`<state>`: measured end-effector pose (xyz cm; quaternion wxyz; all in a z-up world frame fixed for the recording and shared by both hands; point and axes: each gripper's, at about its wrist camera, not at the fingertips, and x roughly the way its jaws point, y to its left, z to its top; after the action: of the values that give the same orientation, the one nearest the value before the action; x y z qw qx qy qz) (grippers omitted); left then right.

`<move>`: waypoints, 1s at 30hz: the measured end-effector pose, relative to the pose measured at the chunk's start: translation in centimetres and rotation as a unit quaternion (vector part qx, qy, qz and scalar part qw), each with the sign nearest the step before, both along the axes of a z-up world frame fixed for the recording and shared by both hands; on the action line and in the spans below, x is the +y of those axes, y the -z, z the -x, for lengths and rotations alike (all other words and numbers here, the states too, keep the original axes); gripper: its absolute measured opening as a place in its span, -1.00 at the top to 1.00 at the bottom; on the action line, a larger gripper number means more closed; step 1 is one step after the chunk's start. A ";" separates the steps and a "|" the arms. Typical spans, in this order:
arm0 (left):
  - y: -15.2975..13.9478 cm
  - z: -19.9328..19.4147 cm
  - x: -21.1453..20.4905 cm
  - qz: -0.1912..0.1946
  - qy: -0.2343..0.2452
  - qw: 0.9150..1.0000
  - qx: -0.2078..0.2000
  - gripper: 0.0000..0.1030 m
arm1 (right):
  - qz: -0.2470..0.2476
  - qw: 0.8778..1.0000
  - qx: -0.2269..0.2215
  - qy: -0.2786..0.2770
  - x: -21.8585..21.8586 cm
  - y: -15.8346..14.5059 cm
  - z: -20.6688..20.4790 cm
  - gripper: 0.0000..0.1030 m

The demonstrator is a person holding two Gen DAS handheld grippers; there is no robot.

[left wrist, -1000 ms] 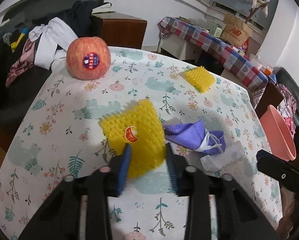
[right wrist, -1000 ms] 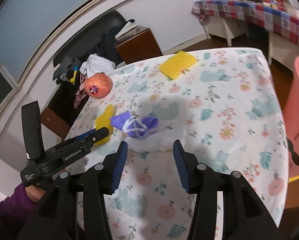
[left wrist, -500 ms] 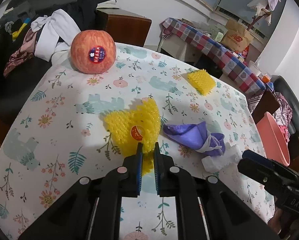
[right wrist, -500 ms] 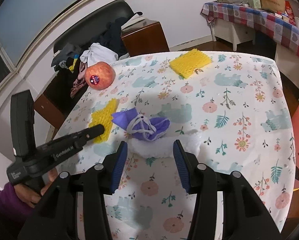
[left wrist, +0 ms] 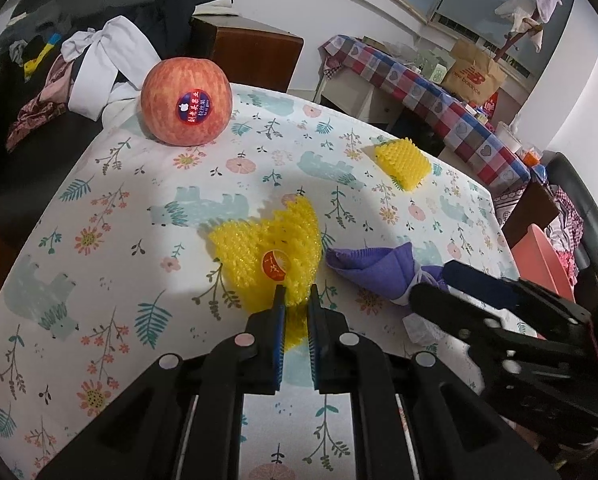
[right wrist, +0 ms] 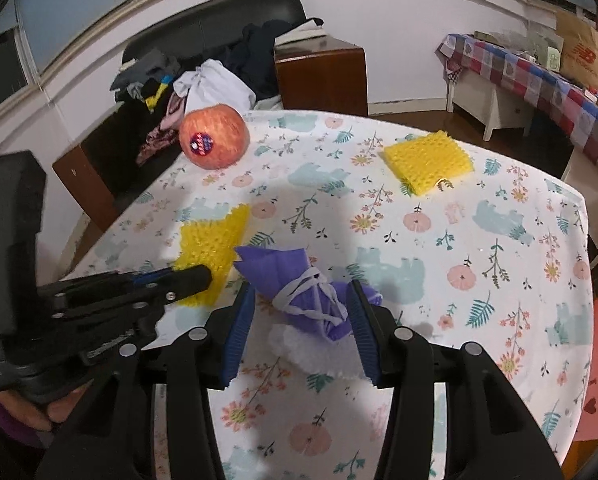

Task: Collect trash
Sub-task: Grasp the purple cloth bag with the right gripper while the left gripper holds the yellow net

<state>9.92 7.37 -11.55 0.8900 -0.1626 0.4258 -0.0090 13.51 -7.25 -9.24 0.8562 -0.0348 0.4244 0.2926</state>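
Note:
My left gripper [left wrist: 295,296] is shut on the near edge of a yellow foam fruit net [left wrist: 271,248] with a round orange sticker, which lies on the floral tablecloth [left wrist: 111,216]. The net and left gripper also show in the right wrist view [right wrist: 211,240]. My right gripper [right wrist: 301,296] is open, its fingers on either side of a crumpled purple face mask [right wrist: 299,284] that rests on a white tissue [right wrist: 319,356]. The mask also shows in the left wrist view [left wrist: 379,272]. A second yellow foam net [right wrist: 427,160] lies farther back on the table.
A foam-wrapped apple [left wrist: 186,107] stands at the table's far left corner. A pink bin [left wrist: 547,256] stands beside the table on the right. A dark sofa with piled clothes [left wrist: 99,52] and a wooden cabinet [left wrist: 255,52] are behind the table.
My left gripper closed on the sticker-marked yellow net, bunching it. My right gripper moved forward so its open fingers now straddle the purple mask.

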 end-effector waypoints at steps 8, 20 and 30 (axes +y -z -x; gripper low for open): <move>0.0 0.0 0.0 0.001 0.001 1.000 0.000 0.82 | 0.047 0.998 -0.026 -0.027 1.0 0.8 0.8 0.06; 0.1 0.0 -0.1 0.003 0.000 1.000 0.000 0.82 | -0.003 1.000 0.003 0.002 -0.8 0.4 -0.1 0.82; 0.1 0.0 0.0 0.001 0.001 1.000 0.000 0.82 | -0.053 0.998 -0.005 0.042 -4.2 -1.9 0.9 1.00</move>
<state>9.90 7.37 -11.63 0.8896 -0.1632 0.4264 -0.0104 12.58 -11.43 -7.30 0.8705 0.0272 0.4053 0.2781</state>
